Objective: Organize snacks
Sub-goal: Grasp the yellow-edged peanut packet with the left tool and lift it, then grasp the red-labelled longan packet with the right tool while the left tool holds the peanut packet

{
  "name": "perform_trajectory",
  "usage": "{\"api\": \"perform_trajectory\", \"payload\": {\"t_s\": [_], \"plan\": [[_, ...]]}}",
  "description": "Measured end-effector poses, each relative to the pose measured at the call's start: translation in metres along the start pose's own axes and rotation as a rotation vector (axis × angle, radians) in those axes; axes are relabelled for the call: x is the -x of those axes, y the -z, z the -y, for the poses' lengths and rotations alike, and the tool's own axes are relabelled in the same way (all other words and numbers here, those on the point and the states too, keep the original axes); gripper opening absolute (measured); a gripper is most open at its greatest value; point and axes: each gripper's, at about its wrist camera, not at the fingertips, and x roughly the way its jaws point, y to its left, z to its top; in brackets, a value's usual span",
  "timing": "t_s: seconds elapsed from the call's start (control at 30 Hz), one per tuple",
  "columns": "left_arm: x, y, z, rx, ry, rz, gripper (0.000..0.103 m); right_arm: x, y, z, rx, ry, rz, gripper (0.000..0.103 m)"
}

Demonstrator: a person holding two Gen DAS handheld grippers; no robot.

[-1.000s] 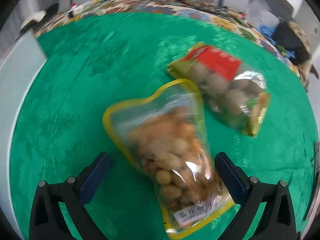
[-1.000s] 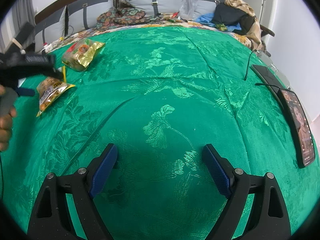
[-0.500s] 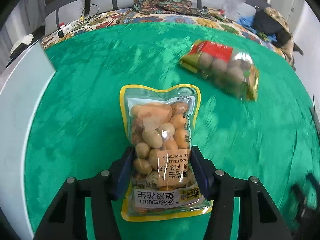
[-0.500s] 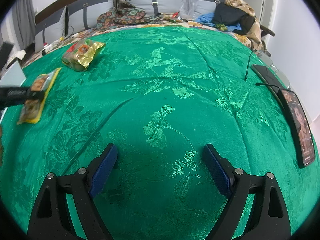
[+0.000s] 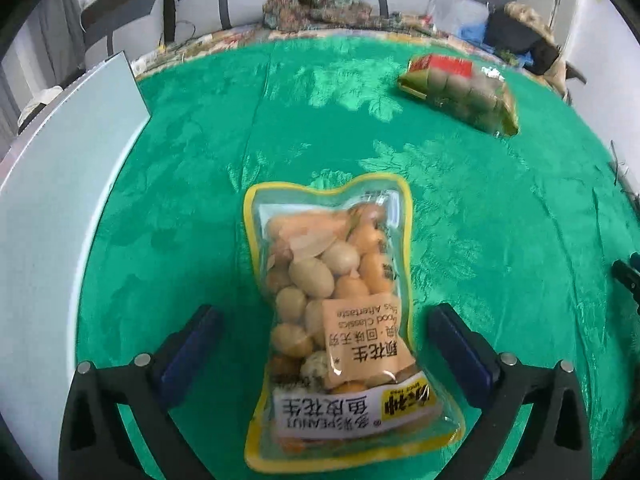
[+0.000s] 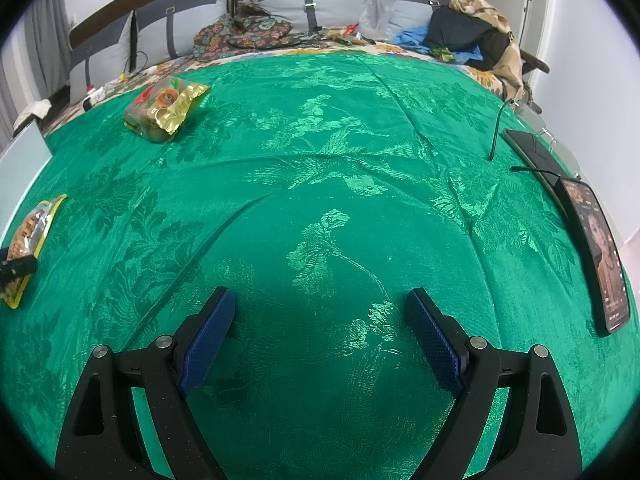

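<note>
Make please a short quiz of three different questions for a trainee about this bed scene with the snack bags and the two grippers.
1. True or false: the left gripper presses its fingers on the peanut bag.
2. Which snack lies farther from the left gripper? A: peanut bag. B: red-topped snack bag.
3. Fill in: between the fingers of the right gripper shows only the ____ bedcover.

Key
1. False: the jaws are opening, and the bag lies between the fingers with a gap on each side.
2. B
3. green
</note>
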Motion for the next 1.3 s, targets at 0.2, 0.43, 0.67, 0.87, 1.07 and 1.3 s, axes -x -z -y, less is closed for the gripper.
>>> {"api": "perform_trajectory", "payload": {"t_s": [0.2, 0.43, 0.67, 0.87, 1.07, 1.3], "plan": [[0.0012, 0.0045, -0.0041, -0.022, 0.004, 0.063, 0.103, -0.0001, 0.0000, -0.0001, 0.000, 0.000, 0.000, 0.090], [0.0014, 0.0041, -0.0053, -0.020, 0.014, 0.071, 0.103, -0.0001, 0.0001, -0.0001, 0.000, 0.000, 0.000, 0.090], [0.0012, 0.0041, -0.0055, -0.020, 0.015, 0.071, 0.103, 0.0000, 0.0001, -0.0004, 0.000, 0.001, -0.001, 0.090], [0.0010, 0.0040, -0.0057, -0.020, 0.016, 0.071, 0.103, 0.0000, 0.0001, -0.0003, 0.000, 0.001, -0.001, 0.090], [0.0010, 0.0040, -0.0058, -0.020, 0.016, 0.071, 0.103, 0.0001, 0.0001, -0.0002, 0.000, 0.000, -0.001, 0.090], [0.0009, 0.0040, -0.0059, -0.020, 0.017, 0.071, 0.103, 0.0003, 0.0002, -0.0002, -0.001, 0.000, -0.001, 0.091]]}}
